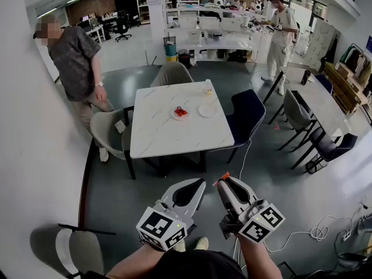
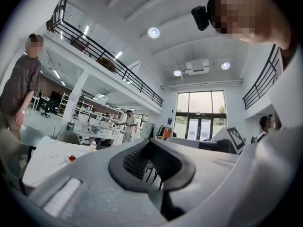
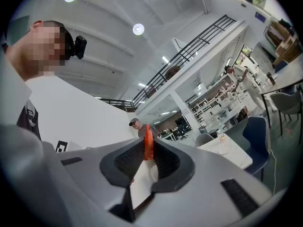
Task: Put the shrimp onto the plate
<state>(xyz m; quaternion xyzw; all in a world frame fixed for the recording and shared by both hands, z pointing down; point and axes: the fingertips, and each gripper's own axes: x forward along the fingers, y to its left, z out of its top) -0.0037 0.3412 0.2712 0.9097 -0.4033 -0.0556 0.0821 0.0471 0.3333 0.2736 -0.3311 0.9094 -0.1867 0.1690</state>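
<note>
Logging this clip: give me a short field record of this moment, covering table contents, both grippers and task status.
table: white marble-top table, chairs around it
shrimp: red shrimp lying on a small dish
plate: empty plate beside the dish, apart from it
left gripper: left gripper held low, far from the table, fingers together, nothing between them
right gripper: right gripper held low, fingers together with a small orange piece at their tips
task status: not begun; shrimp not on the empty plate

Open-plan office: desks, shelving, mezzanine railing.
</note>
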